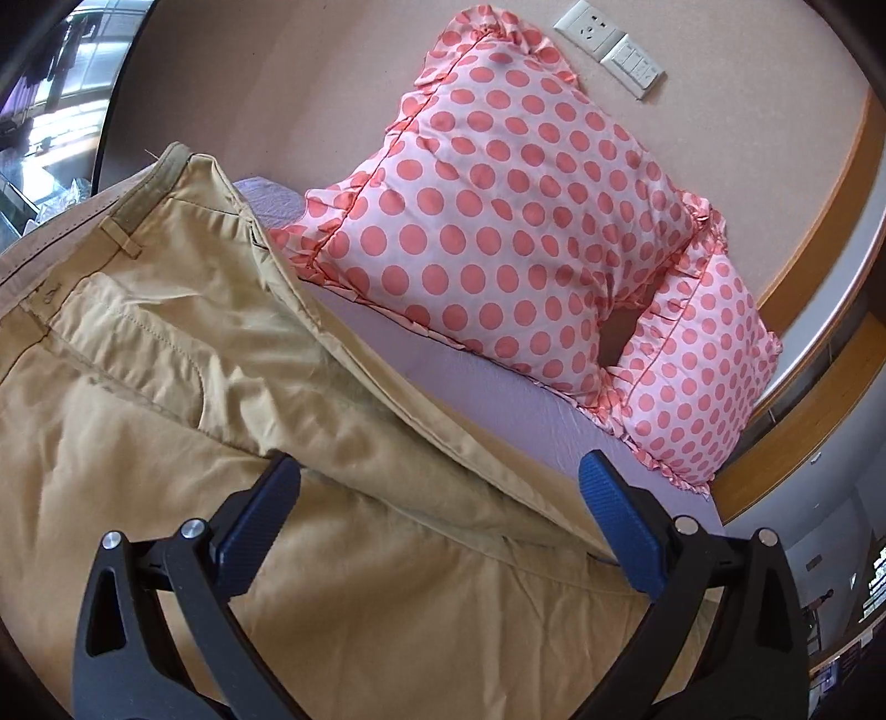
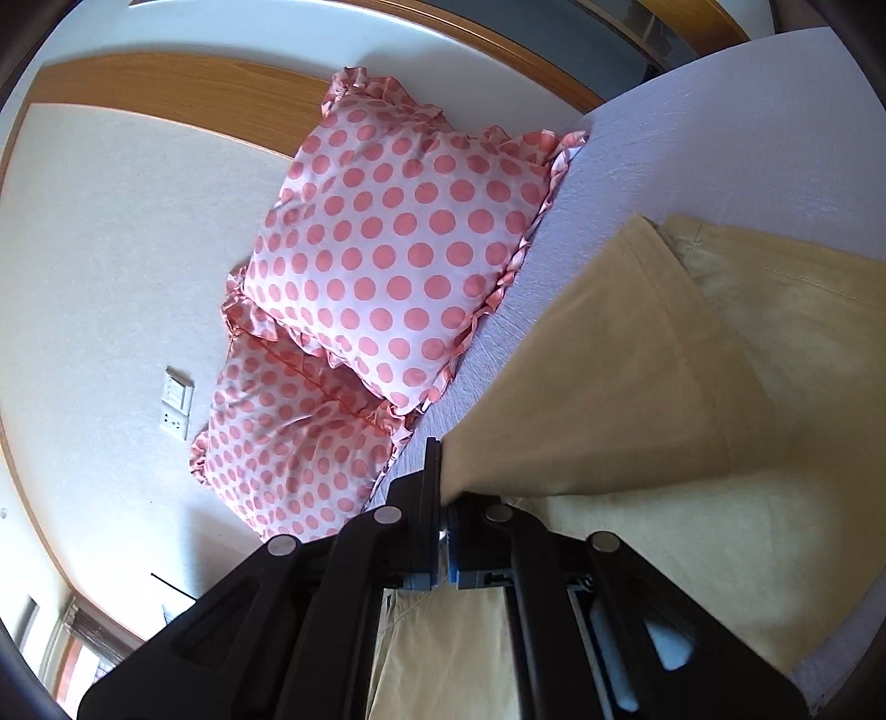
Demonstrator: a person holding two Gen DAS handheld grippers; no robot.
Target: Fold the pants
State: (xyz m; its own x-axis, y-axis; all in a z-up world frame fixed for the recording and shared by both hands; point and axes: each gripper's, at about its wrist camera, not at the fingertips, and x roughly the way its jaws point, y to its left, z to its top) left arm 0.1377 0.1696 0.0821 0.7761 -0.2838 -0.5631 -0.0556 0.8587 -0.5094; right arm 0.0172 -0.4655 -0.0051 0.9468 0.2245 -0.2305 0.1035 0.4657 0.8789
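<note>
Tan khaki pants (image 1: 183,354) lie on a lavender bed sheet (image 1: 476,387), with the waistband and a back pocket at the upper left of the left wrist view. My left gripper (image 1: 437,526) is open just above the pants, its blue pads apart over a fold of fabric. My right gripper (image 2: 443,498) is shut on an edge of the pants (image 2: 626,387) and holds that fabric lifted and stretched over the rest of the garment.
Two pink polka-dot pillows (image 1: 498,221) (image 2: 387,249) lean against the padded headboard wall at the head of the bed. A wall socket panel (image 1: 609,44) sits above them. Wooden trim (image 2: 183,94) borders the headboard. The sheet (image 2: 747,122) extends beyond the pants.
</note>
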